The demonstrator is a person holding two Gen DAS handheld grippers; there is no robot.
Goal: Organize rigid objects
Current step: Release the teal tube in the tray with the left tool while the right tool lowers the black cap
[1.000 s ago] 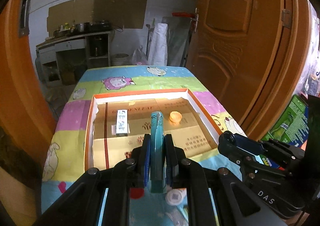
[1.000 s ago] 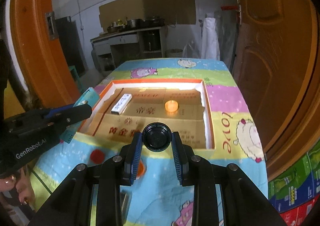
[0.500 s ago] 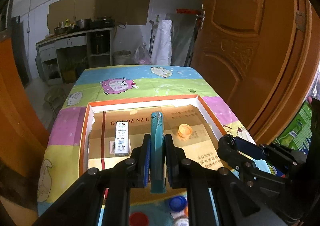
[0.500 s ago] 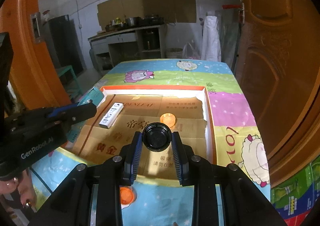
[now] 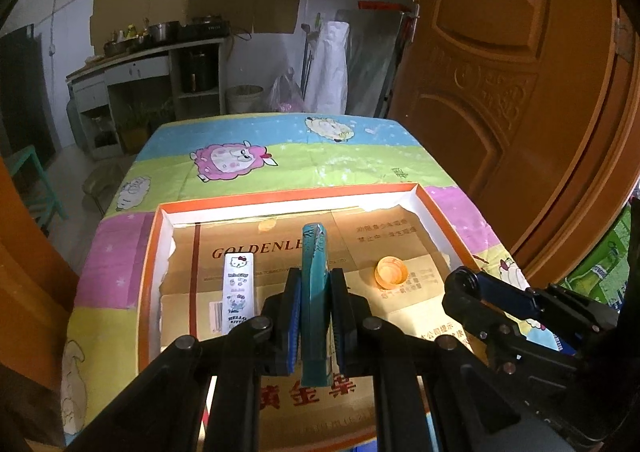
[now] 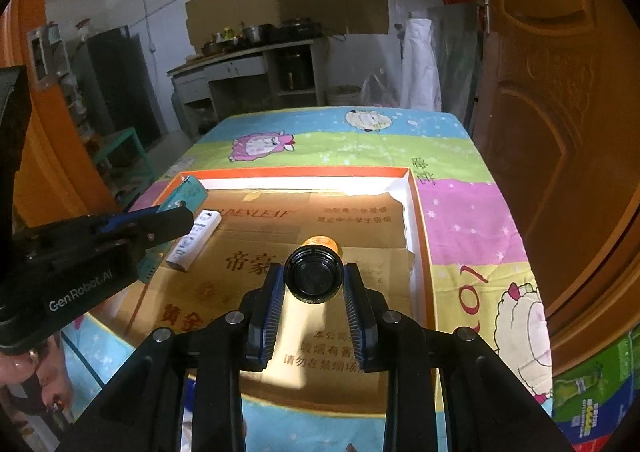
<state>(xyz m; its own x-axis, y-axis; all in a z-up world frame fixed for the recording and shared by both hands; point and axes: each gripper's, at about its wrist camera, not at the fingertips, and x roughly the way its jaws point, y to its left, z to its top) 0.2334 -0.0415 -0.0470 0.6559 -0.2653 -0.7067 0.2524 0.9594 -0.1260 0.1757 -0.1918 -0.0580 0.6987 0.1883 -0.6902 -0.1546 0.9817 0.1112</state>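
Note:
My left gripper (image 5: 314,294) is shut on a thin teal box (image 5: 313,248), held edge-on above the cardboard-lined tray with an orange rim (image 5: 288,196). In the tray lie a white cartoon-cat box (image 5: 239,292) at the left and an orange cap (image 5: 391,272) at the right. My right gripper (image 6: 314,272) is shut on a round black cap (image 6: 314,284), over the tray just in front of the orange cap (image 6: 320,241). The right wrist view also shows the left gripper (image 6: 168,220) with the teal box (image 6: 188,192) above the white box (image 6: 194,240).
The tray sits on a table with a sheep-print cloth (image 5: 280,148). An orange door (image 5: 520,92) stands close on the right. A hand (image 6: 24,368) holds the left gripper at the lower left. Green cartons (image 6: 592,392) lie on the floor at the right.
Both grippers have moved forward and down over the tray, still holding the teal box and the black cap. The loose caps near the table's front edge have dropped out of view.

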